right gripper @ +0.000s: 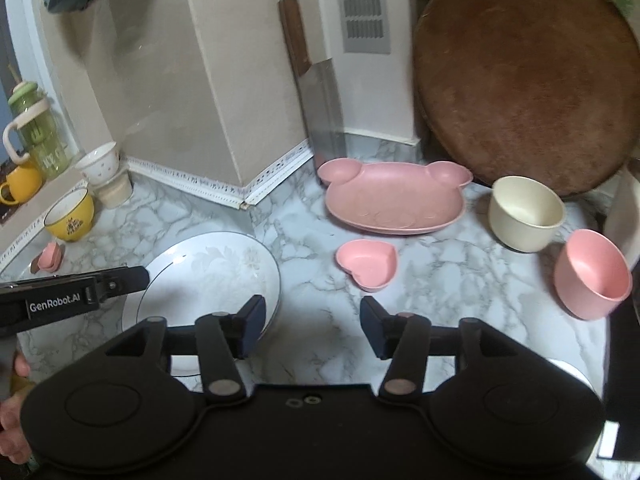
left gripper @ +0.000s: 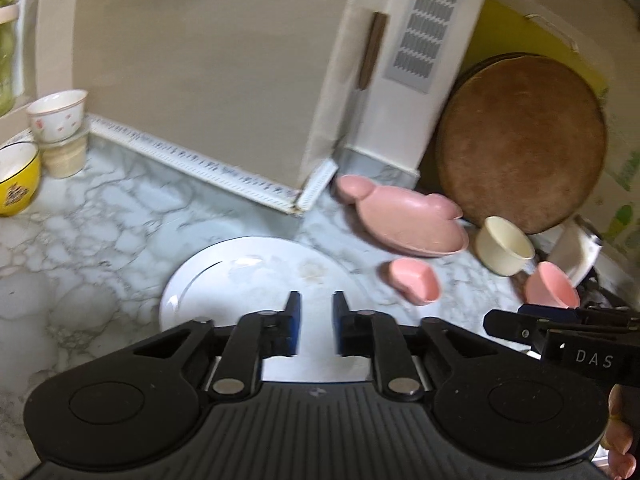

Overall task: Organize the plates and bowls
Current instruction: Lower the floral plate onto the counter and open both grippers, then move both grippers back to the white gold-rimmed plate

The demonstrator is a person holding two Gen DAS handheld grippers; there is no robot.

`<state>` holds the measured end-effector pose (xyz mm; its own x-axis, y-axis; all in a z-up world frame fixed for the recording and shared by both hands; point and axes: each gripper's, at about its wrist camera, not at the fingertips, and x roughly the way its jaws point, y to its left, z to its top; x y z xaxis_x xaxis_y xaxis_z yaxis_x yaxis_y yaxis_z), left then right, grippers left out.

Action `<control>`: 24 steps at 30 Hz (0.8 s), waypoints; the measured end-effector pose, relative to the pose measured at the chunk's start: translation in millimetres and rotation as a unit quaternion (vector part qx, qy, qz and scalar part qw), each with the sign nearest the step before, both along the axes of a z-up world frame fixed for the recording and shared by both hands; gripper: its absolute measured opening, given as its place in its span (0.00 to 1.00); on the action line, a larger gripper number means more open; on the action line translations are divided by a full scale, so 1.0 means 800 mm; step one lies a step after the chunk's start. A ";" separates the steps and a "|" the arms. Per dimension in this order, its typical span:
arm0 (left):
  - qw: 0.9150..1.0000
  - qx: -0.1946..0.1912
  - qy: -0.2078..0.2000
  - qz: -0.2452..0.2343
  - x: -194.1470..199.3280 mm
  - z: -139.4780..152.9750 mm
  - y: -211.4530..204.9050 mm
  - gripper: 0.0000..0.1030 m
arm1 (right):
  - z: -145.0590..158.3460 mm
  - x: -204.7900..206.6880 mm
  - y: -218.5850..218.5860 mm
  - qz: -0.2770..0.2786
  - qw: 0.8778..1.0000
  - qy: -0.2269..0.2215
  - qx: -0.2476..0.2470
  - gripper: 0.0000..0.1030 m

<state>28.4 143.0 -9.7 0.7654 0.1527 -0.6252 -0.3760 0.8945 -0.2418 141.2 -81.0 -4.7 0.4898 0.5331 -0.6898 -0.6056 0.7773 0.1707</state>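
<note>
— Biggest thing first: where's the white plate [right gripper: 208,276]?

— Flat on the marble counter [right gripper: 440,280], under the left gripper [left gripper: 316,322], whose jaws stand slightly apart over it, gripping nothing.

— And the pink bear-shaped plate [right gripper: 394,200]?

— Further back by the wall, long axis lying across. The right gripper [right gripper: 313,328] is nearer it, jaws wide apart and empty.

— The little pink heart dish [right gripper: 368,264]?

— Just ahead of the right gripper, likely its easiest reach.
</note>
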 end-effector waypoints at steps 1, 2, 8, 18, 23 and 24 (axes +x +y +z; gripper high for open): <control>1.000 0.000 -0.007 -0.005 -0.001 0.002 -0.003 0.31 | 0.003 -0.003 -0.005 -0.005 1.000 -0.004 0.001 0.60; 1.000 0.002 -0.012 -0.008 -0.001 0.004 -0.006 0.42 | 0.005 -0.006 -0.009 -0.009 1.000 -0.009 0.003 0.62; 0.999 0.017 -0.038 -0.029 -0.003 0.020 -0.025 0.68 | 0.018 -0.021 -0.038 -0.035 0.999 -0.032 0.008 0.81; 0.995 0.029 -0.054 -0.083 0.002 0.029 -0.066 0.69 | 0.025 -0.043 -0.084 -0.094 0.993 -0.072 0.013 1.00; 0.991 0.041 -0.067 -0.112 0.005 0.034 -0.092 0.76 | 0.025 -0.048 -0.111 -0.119 0.990 -0.073 0.015 1.00; 0.990 0.046 -0.069 -0.117 0.006 0.034 -0.097 0.76 | 0.025 -0.049 -0.116 -0.122 0.990 -0.075 0.013 1.00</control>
